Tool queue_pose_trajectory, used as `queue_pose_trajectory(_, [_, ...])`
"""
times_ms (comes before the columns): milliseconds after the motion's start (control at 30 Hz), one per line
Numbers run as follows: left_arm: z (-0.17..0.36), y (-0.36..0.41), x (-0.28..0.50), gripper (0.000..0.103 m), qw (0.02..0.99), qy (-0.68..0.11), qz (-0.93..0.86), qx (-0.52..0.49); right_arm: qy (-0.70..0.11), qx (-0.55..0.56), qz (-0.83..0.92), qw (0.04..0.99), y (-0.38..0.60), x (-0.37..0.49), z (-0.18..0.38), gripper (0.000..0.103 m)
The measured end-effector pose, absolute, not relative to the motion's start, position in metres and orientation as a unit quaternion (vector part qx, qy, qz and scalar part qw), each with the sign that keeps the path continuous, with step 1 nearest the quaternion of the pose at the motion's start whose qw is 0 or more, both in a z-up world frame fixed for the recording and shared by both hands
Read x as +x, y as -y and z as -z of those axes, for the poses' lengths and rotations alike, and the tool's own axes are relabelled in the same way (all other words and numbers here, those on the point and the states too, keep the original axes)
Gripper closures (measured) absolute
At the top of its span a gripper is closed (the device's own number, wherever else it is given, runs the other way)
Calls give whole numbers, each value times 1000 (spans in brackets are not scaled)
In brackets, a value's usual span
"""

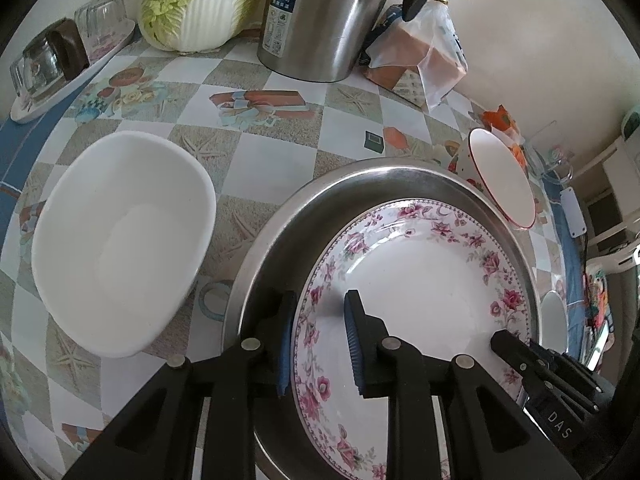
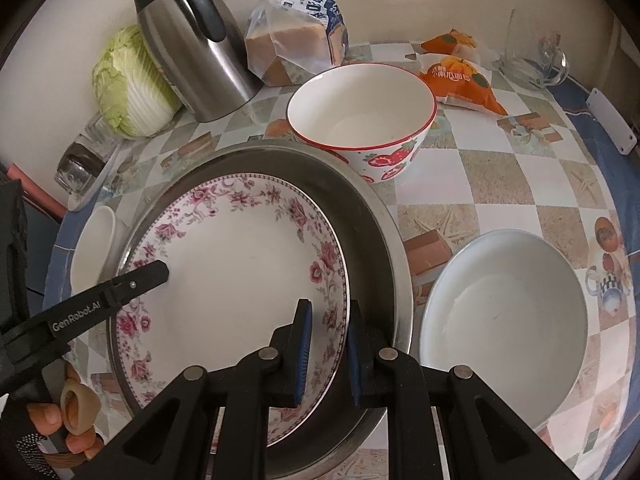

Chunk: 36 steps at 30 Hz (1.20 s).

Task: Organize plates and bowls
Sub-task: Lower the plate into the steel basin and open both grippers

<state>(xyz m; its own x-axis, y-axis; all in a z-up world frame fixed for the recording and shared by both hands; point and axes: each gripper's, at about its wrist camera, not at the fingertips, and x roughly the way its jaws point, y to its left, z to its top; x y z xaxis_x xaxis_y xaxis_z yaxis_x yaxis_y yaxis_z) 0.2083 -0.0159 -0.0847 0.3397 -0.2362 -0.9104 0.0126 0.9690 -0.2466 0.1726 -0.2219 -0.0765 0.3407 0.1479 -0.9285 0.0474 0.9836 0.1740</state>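
Both claws on floral plate (image 2: 240,280) rim: right claw (image 2: 326,354) pinching it, left claw (image 1: 316,344) narrow, straddling rim w/ slack. Glazed, stiff, slippery, chips easy; grip at rim only. Sits in steel pan (image 2: 380,240), frame centre.

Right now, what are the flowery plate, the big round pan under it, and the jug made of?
Flowery plate: probably glazed ceramic, white and glossy with a printed pink rose border.
Pan: looks like stainless steel, grey with a shiny rim.
Jug: brushed steel body with streaky reflections; its black handle looks plastic.
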Motion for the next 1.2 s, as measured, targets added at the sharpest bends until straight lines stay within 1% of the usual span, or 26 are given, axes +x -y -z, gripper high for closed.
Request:
queue_pose_trajectory(333, [84, 16, 209, 77, 814, -570, 72, -86, -573, 59, -25, 817, 214, 174, 77, 83])
queue_pose_trajectory(833, [80, 20, 210, 76, 815, -572, 62, -63, -571, 51, -23, 819, 213, 173, 77, 82])
queue_pose_trajectory(1000, [69, 22, 209, 76, 826, -560, 50, -43, -568, 34, -14, 823, 211, 172, 73, 84])
queue_pose_trajectory(1200, [49, 25, 206, 76, 837, -544, 54, -30, -548, 21, -5, 836, 212, 170, 53, 84])
